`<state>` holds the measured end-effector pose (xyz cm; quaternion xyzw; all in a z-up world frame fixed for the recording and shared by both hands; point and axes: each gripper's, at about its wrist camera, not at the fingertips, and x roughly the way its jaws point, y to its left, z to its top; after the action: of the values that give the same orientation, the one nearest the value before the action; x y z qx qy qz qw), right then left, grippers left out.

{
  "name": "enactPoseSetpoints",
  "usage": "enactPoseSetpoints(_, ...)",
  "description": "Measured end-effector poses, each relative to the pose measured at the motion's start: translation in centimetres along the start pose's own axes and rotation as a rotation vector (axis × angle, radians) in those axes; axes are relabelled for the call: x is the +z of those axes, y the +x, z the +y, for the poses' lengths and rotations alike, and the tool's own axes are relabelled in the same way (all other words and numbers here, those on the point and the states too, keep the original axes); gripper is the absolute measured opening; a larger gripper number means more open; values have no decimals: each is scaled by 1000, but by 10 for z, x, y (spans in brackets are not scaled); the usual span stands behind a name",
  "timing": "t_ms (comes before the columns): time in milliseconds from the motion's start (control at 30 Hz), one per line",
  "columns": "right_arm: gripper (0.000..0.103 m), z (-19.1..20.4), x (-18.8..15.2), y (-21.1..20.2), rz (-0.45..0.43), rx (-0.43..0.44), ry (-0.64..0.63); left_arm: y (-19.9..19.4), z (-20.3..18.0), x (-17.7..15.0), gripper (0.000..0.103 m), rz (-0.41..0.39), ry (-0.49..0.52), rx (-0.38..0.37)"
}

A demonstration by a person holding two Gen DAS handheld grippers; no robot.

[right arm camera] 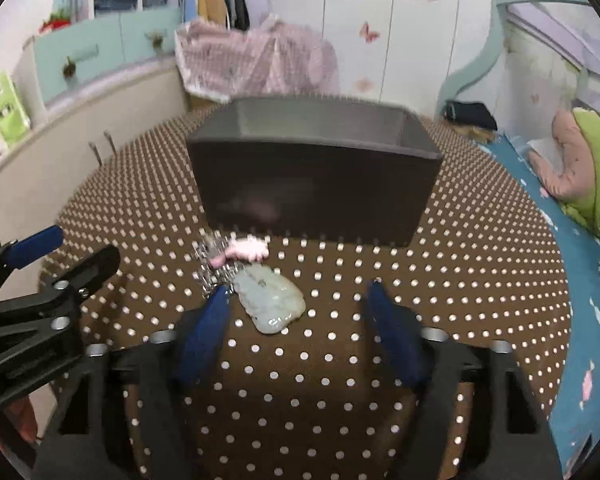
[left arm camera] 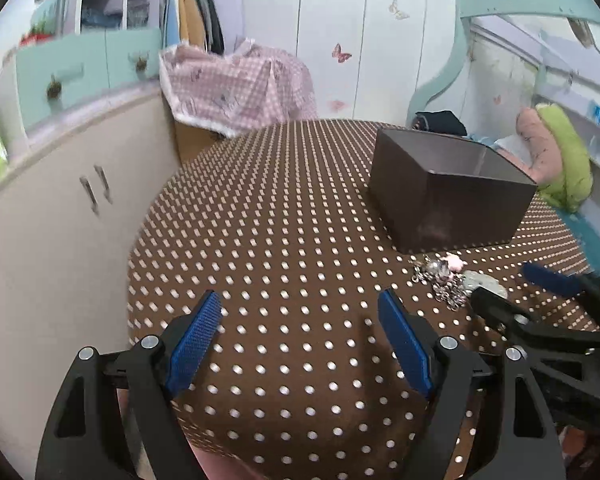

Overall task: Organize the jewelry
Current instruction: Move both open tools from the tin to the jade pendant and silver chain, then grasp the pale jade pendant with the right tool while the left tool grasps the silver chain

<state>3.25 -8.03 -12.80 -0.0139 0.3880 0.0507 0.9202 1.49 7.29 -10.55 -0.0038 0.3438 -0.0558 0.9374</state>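
A dark brown open box (right arm camera: 316,184) stands on the dotted brown table; it also shows in the left wrist view (left arm camera: 448,192). In front of it lies a jewelry pile: a pale green jade pendant (right arm camera: 270,300), a pink charm (right arm camera: 246,251) and a silver chain (right arm camera: 216,268). The pile shows in the left wrist view (left arm camera: 448,280). My right gripper (right arm camera: 296,300) is open, its left finger beside the pendant and chain. My left gripper (left arm camera: 300,304) is open and empty over bare table, left of the pile. The right gripper also shows in the left wrist view (left arm camera: 512,288).
A beige cabinet (left arm camera: 60,208) stands left of the table. A pink checked cloth (left arm camera: 236,84) lies behind the table. A bed with a blue sheet (right arm camera: 580,320) and pink and green pillows (right arm camera: 580,160) is on the right.
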Motion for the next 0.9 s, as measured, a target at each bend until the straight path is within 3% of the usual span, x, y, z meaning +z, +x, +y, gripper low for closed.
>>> enactPoseSetpoints(100,46,1,2,1,-3,8,-1,2,3,-2,78,2,-25,6)
enactPoseSetpoints(133,35,2,2,2,-5,21,-4,2,4,-3,78,2,-26,-9)
enactPoseSetpoints(167,32,4,1,2,-8,32,-5,2,4,-3,78,12,-29,-27)
enactPoseSetpoints(300,31,6,-1,0,-22,14,5,-2,3,-4,78,2,-40,-119)
enactPoseSetpoints(467,31,-11,-6,-5,-19,4,73,-6,-5,0,78,-2,-37,-168)
enactPoseSetpoints(800,31,-48,-14,-13,-12,-17,154,8,-48,17,76,26,44,-202)
enactPoseSetpoints(867,31,-52,-14,-13,-12,-13,160,13,-55,20,70,39,59,-208)
enactPoseSetpoints(900,31,-55,-15,-13,-11,-8,165,17,-58,22,62,48,68,-207)
